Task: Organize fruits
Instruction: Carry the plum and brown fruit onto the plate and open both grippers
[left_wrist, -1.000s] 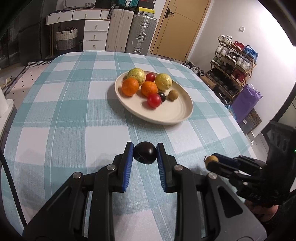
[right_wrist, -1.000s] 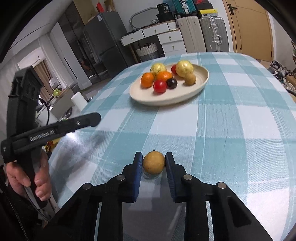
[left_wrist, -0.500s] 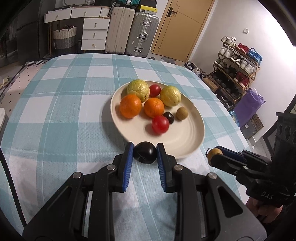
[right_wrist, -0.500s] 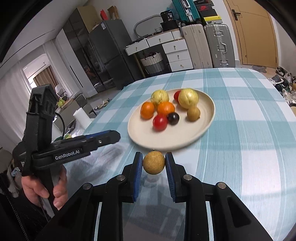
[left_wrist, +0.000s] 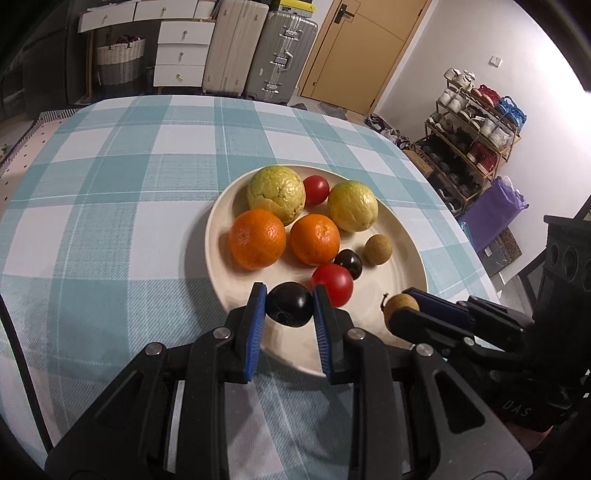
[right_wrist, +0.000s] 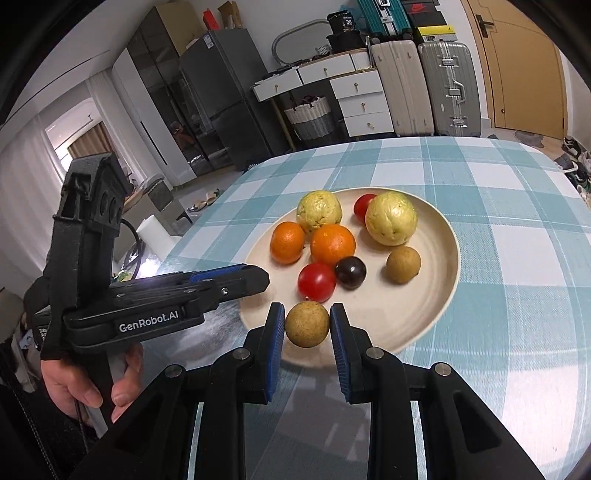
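Grippers both loaded: we see left gripper (left_wrist: 289, 303) pinching dark plum (left_wrist: 289, 303), right gripper (right_wrist: 307, 324) pinching tan round fruit (right_wrist: 307, 324), both over near rim of plate (left_wrist: 413, 266).

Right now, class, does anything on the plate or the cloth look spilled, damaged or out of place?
Nothing stands out. The plate sits flat on the checked cloth with its fruit whole. The left tool holds a dark plum, the right tool a small brown fruit.

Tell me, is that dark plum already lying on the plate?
No. The dark plum is clamped in the left gripper, above the plate near its edge.
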